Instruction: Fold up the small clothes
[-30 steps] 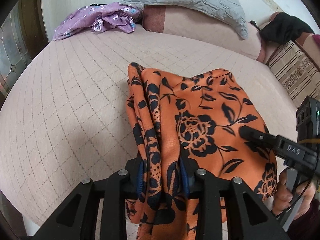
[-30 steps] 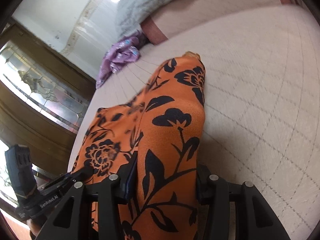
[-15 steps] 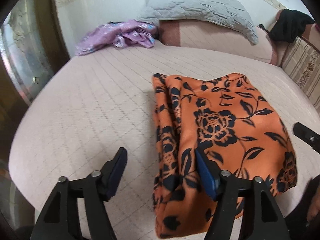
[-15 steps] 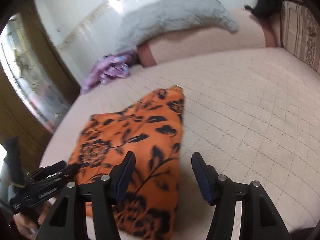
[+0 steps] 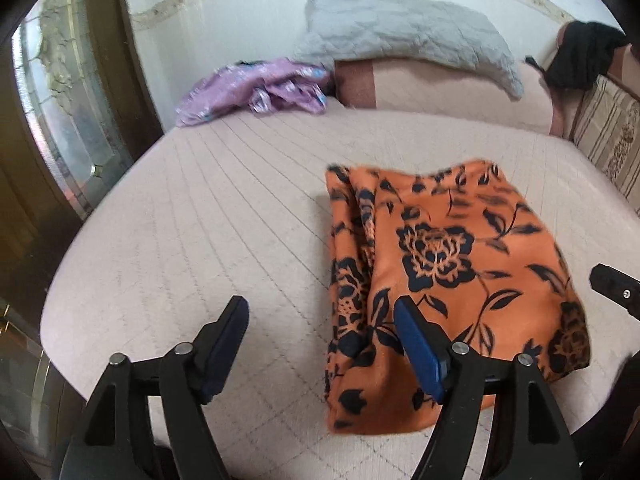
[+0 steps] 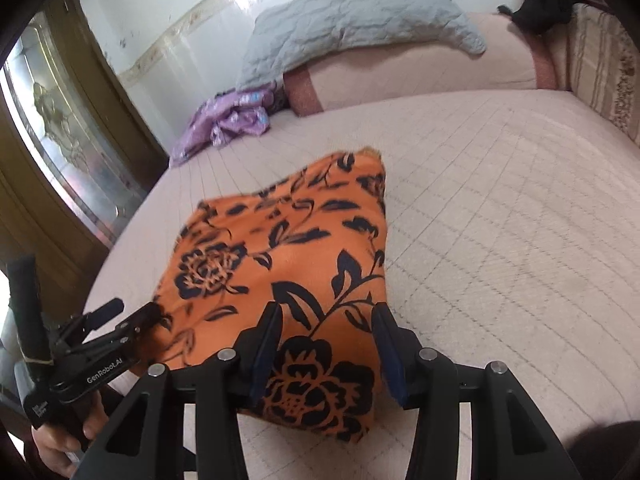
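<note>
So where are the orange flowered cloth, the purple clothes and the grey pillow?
orange flowered cloth (image 5: 436, 248): left wrist view, on its big black flower.
purple clothes (image 5: 260, 90): left wrist view, middle of the crumpled heap.
grey pillow (image 6: 352, 20): right wrist view, middle of its quilted face.

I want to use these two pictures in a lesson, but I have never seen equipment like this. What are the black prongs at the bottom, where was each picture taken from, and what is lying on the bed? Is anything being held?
No robot here: a person holds a handheld black two-finger gripper in each hand, each with a wide-angle camera looking along its jaws. One picture comes from the left gripper, the other from the right gripper. In the right view you also see the left tool and the hand holding it.

On the quilted pale pink bed cover lies a folded orange cloth with black flowers. Farther back lie a crumpled purple garment and a grey quilted pillow.

Nothing is held. The left jaws are opening beside the cloth's edge; the right jaws are closing, the cloth lying under them, not pinched.
</note>
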`<state>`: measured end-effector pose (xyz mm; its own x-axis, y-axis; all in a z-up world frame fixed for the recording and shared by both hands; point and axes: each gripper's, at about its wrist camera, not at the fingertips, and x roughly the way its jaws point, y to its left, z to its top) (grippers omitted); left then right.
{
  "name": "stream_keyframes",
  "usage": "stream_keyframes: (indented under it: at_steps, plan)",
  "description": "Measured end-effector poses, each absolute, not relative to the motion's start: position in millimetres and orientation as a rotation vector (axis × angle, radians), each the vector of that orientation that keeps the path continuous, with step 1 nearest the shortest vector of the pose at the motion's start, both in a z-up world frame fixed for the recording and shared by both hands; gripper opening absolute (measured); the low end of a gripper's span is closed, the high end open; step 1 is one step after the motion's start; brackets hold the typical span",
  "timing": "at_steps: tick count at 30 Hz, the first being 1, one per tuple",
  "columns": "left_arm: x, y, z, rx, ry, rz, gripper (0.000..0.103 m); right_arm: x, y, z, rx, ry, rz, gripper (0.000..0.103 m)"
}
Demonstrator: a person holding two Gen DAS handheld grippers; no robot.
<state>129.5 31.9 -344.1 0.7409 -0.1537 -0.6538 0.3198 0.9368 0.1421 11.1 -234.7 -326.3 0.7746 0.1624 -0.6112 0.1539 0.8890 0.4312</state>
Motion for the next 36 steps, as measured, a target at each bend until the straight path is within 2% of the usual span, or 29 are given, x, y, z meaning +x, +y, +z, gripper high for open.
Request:
stream_keyframes:
  at_steps: [9, 14, 24, 25, 26, 28, 36]
  plan:
    - [100, 47, -280, 0.173, 0.577, -0.215, 0.079, -36, -228, -254, 0.387, 0.525, -0.029, 0.058]
    - [81, 46, -245, 0.165, 0.498, -0.207, 0.089, -54, -226, -221, 0.359, 0.456, -0.038, 0.059]
    - [43, 38, -167, 0.151, 0.345, -0.212, 0.093, -82, -226, -170, 0.312, 0.342, -0.063, 0.06]
    - [39, 39, -161, 0.136, 0.329, -0.209, 0.098, -85, -227, -165, 0.311, 0.324, -0.065, 0.061]
    - [37, 40, -156, 0.125, 0.316, -0.205, 0.103, -87, -228, -161, 0.314, 0.308, -0.065, 0.063]
    - [32, 40, -147, 0.117, 0.298, -0.201, 0.103, -95, -230, -156, 0.322, 0.283, -0.07, 0.066]
    - [36, 36, -140, 0.123, 0.311, -0.185, 0.103, -99, -234, -154, 0.345, 0.275, -0.096, 0.066]
